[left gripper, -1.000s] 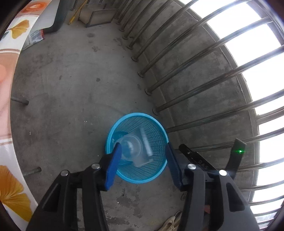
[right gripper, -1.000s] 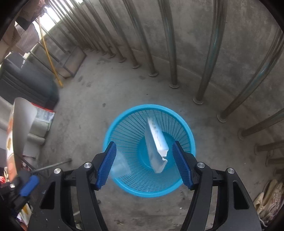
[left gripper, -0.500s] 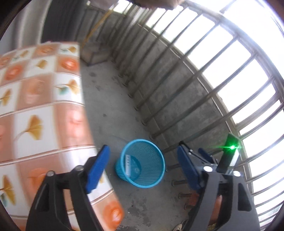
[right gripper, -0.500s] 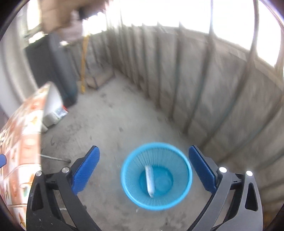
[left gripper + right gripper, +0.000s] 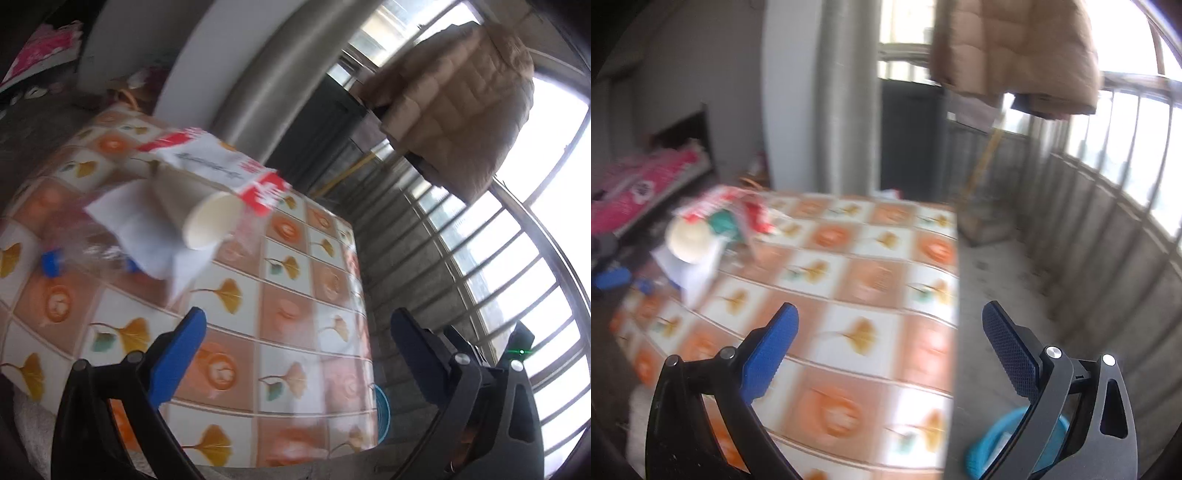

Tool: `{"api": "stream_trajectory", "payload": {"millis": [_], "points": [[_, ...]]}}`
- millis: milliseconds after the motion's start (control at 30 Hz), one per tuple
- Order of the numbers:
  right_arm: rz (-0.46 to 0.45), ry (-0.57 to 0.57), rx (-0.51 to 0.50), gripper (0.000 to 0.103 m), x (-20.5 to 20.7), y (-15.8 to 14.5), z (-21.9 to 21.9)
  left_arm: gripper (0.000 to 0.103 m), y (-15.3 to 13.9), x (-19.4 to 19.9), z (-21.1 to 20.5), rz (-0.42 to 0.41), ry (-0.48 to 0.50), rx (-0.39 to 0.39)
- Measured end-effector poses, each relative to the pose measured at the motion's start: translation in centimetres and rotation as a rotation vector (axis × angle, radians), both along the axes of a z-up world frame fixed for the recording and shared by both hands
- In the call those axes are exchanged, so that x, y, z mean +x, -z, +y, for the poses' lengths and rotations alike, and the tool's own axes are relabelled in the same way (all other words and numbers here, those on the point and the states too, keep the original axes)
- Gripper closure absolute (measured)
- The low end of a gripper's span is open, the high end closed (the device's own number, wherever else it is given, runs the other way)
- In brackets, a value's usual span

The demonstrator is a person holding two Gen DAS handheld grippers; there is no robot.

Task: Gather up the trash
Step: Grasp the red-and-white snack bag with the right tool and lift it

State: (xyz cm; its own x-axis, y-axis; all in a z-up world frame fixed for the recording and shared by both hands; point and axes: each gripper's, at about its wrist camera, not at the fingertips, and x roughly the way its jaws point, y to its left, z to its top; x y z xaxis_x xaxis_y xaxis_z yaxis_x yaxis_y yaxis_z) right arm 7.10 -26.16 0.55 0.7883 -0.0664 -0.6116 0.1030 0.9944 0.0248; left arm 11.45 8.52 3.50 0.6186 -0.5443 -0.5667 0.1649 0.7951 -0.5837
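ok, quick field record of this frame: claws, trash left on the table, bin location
left claw: open, empty, over the tablecloth
right claw: open, empty, near the table edge
trash on table: paper cup on its side, red-and-white wrapper, white paper, clear plastic bottle with blue cap; blurred
bin: blue basket on the floor beside the table, partly hidden behind the right claw
contents of bin: cannot tell

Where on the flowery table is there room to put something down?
The near half of the table, from the right gripper to the edge by the railing, is bare cloth. The far left corner is crowded: paper cup, white paper, red-and-white wrapper.
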Motion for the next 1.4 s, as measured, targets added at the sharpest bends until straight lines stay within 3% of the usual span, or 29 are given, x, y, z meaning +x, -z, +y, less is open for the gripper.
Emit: {"api": "stream_trajectory", "payload": {"millis": [167, 300, 433, 500, 600, 767, 900, 1133, 1267, 1400], "points": [[-0.01, -0.127, 0.105, 0.008, 3.3, -1.1, 4.5, 0.005, 1.2, -0.9, 9.0, -0.004, -0.203, -0.029], [0.028, -0.202, 0.272, 0.008, 6.2, -2.3, 6.2, 0.005, 1.7, -0.2, 12.5, -0.001, -0.231, -0.131], [0.069, -0.281, 0.463, 0.011, 9.6, -3.4, 6.5, 0.005, 2.0, 1.9, 13.3, 0.039, -0.239, -0.189], [0.121, -0.297, 0.554, 0.018, 11.6, -3.2, 6.5, 0.005, 2.3, 2.9, 13.1, 0.047, -0.23, -0.187], [0.219, -0.347, 0.799, 0.025, 14.2, -2.0, 6.4, 0.005, 2.6, 3.9, 11.9, 0.037, -0.196, -0.186], [0.346, -0.355, 1.04, 0.039, 17.4, 0.5, 7.4, 0.006, 2.9, 5.0, 9.7, -0.004, -0.144, -0.147], [0.399, -0.323, 1.075, 0.049, 19.5, 1.8, 8.9, 0.006, 3.1, 6.0, 8.4, -0.016, -0.115, -0.138], [0.497, -0.289, 1.146, 0.07, 22.2, 3.7, 10.4, 0.025, 2.9, 7.4, 6.9, -0.047, -0.087, -0.102], [0.493, -0.309, 1.203, 0.096, 22.6, 4.1, 10.9, 0.034, 2.7, 7.9, 6.3, -0.062, -0.072, -0.083], [0.433, -0.354, 1.256, 0.103, 22.9, 3.4, 10.9, 0.044, 2.7, 8.1, 5.9, -0.07, -0.061, -0.078]]}}
